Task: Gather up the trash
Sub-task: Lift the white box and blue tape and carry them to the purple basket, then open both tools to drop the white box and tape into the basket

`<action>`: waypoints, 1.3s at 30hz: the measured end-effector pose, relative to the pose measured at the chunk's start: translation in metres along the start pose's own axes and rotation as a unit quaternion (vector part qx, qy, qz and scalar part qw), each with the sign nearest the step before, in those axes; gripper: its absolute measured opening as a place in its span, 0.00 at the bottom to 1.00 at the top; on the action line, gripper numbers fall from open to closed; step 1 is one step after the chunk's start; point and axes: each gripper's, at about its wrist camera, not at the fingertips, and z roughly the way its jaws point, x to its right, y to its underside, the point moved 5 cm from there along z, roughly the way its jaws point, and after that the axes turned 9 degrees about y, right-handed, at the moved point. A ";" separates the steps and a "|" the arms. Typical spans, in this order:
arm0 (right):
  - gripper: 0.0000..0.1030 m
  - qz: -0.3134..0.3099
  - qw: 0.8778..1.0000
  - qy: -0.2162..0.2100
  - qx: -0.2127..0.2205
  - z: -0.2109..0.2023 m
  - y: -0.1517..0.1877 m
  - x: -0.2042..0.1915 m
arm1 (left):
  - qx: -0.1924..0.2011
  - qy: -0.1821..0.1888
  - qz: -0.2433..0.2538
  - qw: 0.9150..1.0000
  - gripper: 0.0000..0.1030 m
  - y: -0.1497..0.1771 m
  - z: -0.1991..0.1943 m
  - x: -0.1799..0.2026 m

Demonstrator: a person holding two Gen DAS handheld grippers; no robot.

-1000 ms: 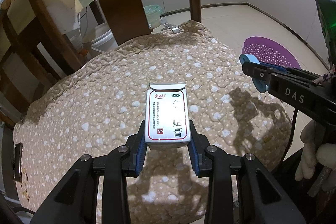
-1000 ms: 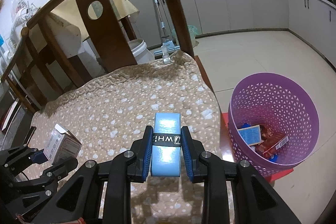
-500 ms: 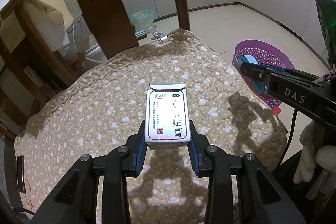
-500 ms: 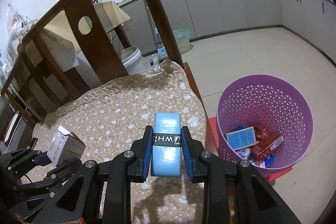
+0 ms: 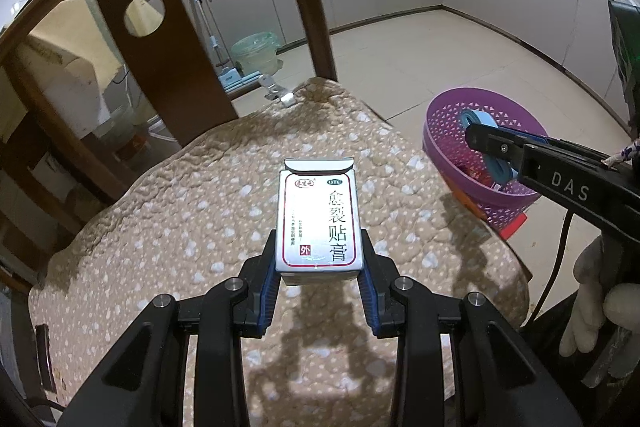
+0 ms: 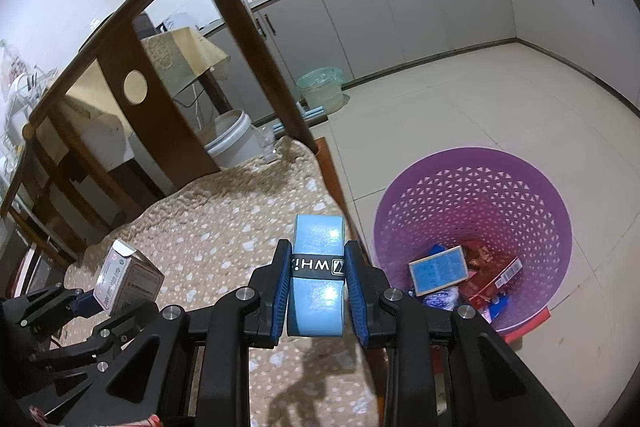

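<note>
Sitting already in the purple basket on the floor to the right are several boxes and wrappers, so part of the collecting is looking done; two pieces are still waiting to go in. The left gripper is pinching a white medicine box between closed fingers, hanging level above the quilted cushion. The right gripper is clamping a blue tape roll, reaching out near the cushion's right edge, with the basket lying just beyond and below.
</note>
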 end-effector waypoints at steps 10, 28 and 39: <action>0.28 0.036 0.999 0.025 0.018 -0.007 -0.019 0.040 | 0.000 0.035 0.001 0.999 0.32 -0.023 0.016 0.024; 0.28 0.106 0.990 0.085 0.022 0.007 -0.050 0.128 | -0.004 0.088 0.052 0.995 0.32 -0.081 0.074 0.099; 0.28 0.136 0.986 0.101 -0.006 0.030 -0.044 0.160 | -0.026 0.109 0.050 0.992 0.33 -0.098 0.120 0.125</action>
